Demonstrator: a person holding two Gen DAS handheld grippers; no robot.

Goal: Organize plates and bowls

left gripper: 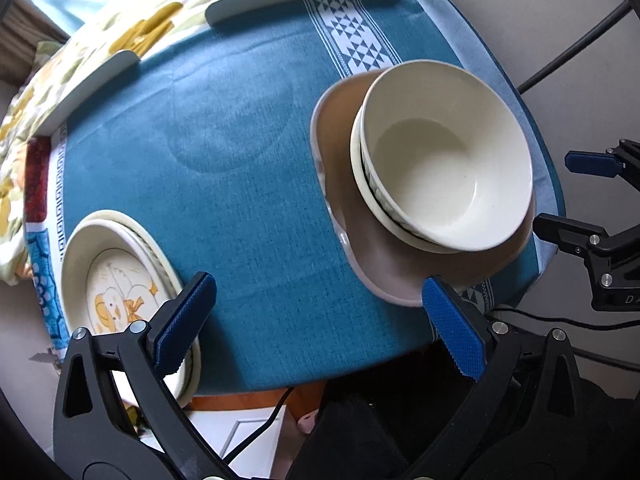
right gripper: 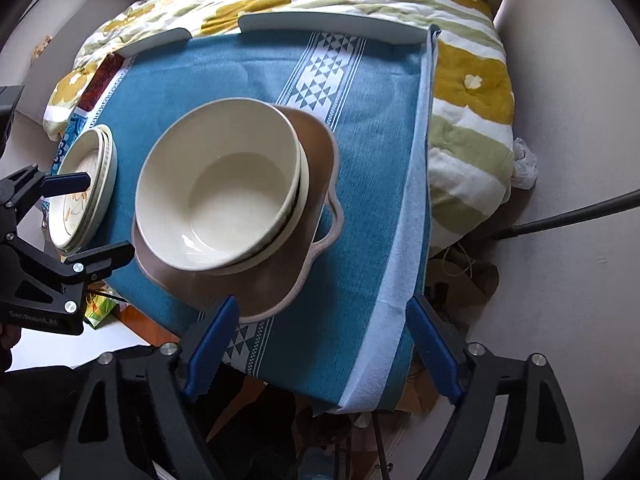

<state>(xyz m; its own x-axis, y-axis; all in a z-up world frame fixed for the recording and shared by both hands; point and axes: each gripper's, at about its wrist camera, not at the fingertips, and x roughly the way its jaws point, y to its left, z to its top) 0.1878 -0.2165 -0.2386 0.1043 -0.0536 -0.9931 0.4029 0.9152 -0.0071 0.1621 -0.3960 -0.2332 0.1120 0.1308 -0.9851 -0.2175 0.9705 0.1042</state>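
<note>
Two cream bowls [left gripper: 444, 160] sit nested on a brown lobed plate [left gripper: 340, 136] at the right of the blue-clothed table; they also show in the right wrist view [right gripper: 224, 196] on the same plate [right gripper: 316, 140]. A stack of small cream plates [left gripper: 116, 284] with a duck picture lies at the table's left front, also seen in the right wrist view [right gripper: 86, 192]. My left gripper [left gripper: 320, 328] is open and empty above the front edge. My right gripper [right gripper: 324, 348] is open and empty just in front of the brown plate.
The blue cloth [left gripper: 240, 184] has a patterned white band. White guard rails [right gripper: 332, 26] line the table's far edge. A floral quilt [right gripper: 472, 92] lies behind and to the right. Cables and clutter lie on the floor below the front edge [right gripper: 460, 272].
</note>
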